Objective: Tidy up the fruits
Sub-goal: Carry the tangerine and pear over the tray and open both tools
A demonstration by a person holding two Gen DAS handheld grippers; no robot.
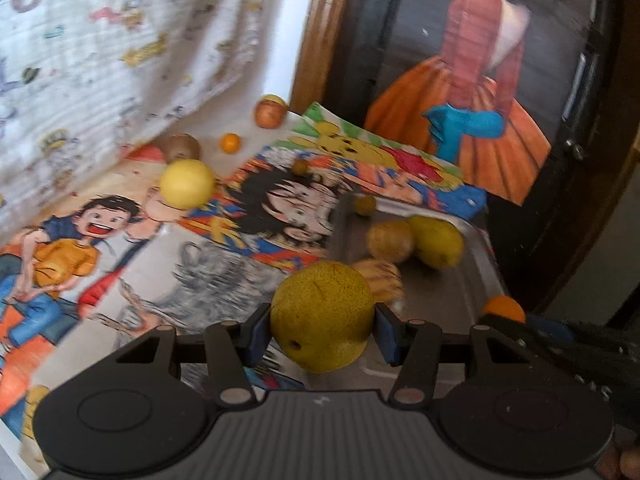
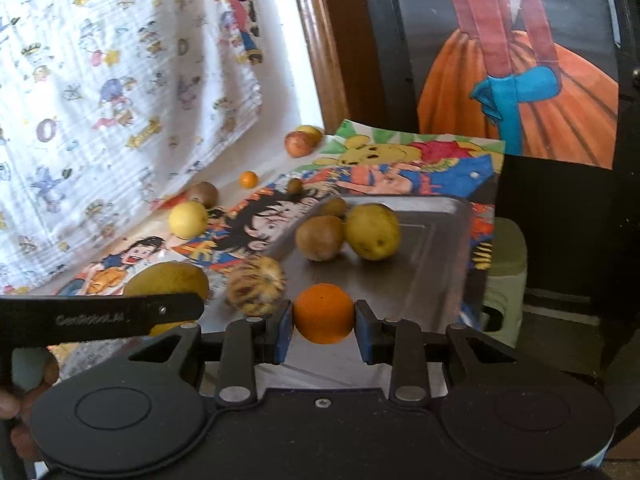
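Cartoon posters (image 1: 256,208) cover the table under a metal tray (image 2: 432,240). Your left gripper (image 1: 322,334), angled downward, clamps a speckled yellow-green pear (image 1: 322,316) by the tray's near corner. Your right gripper (image 2: 323,330) pinches a small orange (image 2: 323,313) above the tray.

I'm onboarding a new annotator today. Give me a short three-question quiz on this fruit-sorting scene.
1. True or false: the left gripper is empty.
2. What does the right gripper hold: A) a kiwi, B) an orange, C) a banana?
3. Name the container that already holds several fruits.

Key:
1. False; it is shut on a speckled yellow-green pear.
2. B.
3. The metal tray, with a striped fruit, a brown fruit and a yellow-green fruit on it.
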